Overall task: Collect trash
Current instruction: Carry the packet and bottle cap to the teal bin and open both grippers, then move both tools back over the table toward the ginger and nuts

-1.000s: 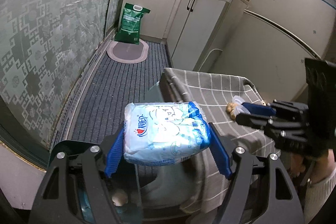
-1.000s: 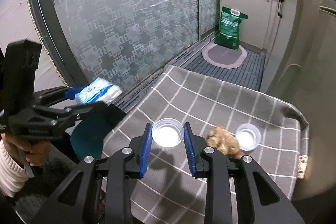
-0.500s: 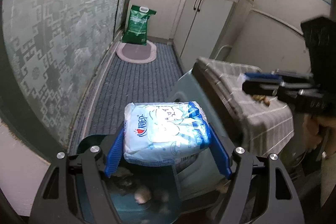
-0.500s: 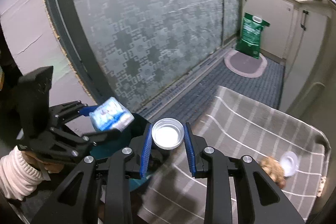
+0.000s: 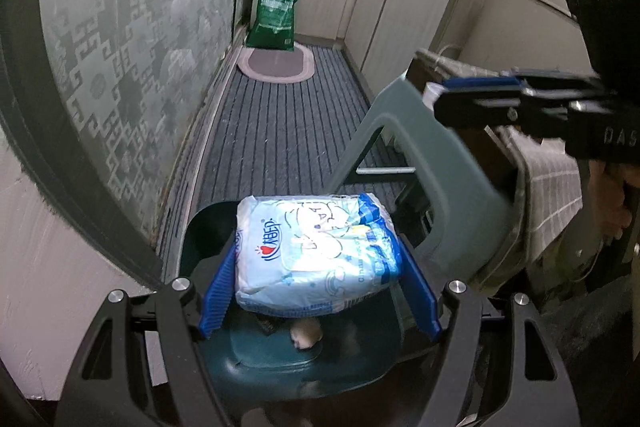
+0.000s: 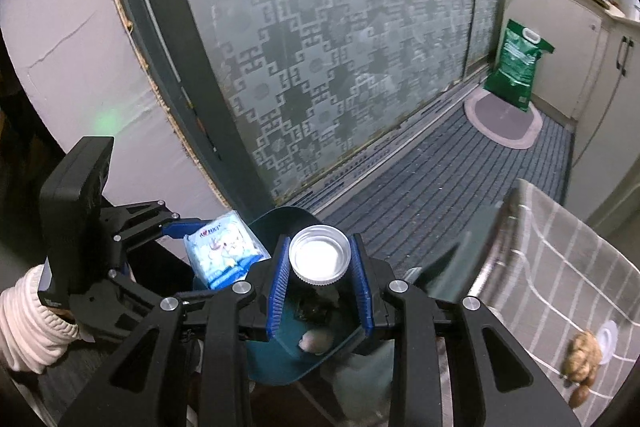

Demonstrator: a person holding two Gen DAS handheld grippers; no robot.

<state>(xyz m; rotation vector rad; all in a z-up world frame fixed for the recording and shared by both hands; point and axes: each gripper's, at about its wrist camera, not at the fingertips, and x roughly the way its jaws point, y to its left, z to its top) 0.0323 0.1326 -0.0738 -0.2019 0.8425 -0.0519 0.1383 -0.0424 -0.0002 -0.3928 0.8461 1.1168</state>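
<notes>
We see our left claw (image 5: 320, 287) pinching a soft white-and-blue plastic pack of tissues (image 5: 316, 251) between its blue ribbed pads, holding it directly over the open dark teal plastic trash bin (image 5: 280, 359). Inside the bin, a pale rounded scrap (image 5: 306, 337) lies on the bottom beside some dark bits we cannot make out.

Our right claw (image 6: 320, 283) is pressed onto a small round white plastic lid (image 6: 319, 254), its open side facing up, and it hangs over the same bin (image 6: 288, 359), just beside the tissue pack (image 6: 224, 249). From the right wrist view, the left claw (image 6: 176, 227) sits to the left, gripped by a hand in a pale knitted sleeve (image 6: 28, 323).

To the right, the counter under a grey checked cloth (image 6: 560, 267) carries a crumpled brown lump (image 6: 582, 355) touching another small white lid (image 6: 608, 341), with a couple of small brown pieces (image 6: 580, 393) near the edge. A grey plastic stool (image 5: 432, 179) stands between bin and counter. Farther off, a green sack (image 5: 276, 15) leans by the cabinets behind an oval mat (image 5: 276, 65) on the dark striped floor mat (image 5: 280, 135).
</notes>
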